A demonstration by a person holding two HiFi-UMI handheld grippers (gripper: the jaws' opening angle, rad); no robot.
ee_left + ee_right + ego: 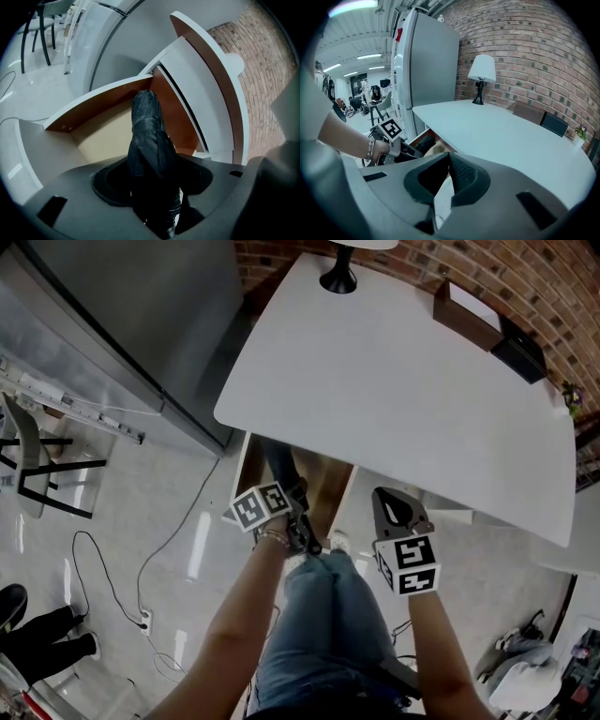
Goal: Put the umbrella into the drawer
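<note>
Now umbrella (149, 140) clamped in left gripper (152, 182), long axis running straight out past the jaws, tip slanting down over the open drawer (96, 105); right gripper (449, 161) beside it, jaws together, empty.

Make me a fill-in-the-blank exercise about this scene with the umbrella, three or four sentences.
The left gripper holds a black umbrella over the open ____. The right gripper has ____ between its jaws. The lamp stands on the white ____. The wall behind the lamp is ____.
Missing words: drawer, nothing, table, brick.
</note>
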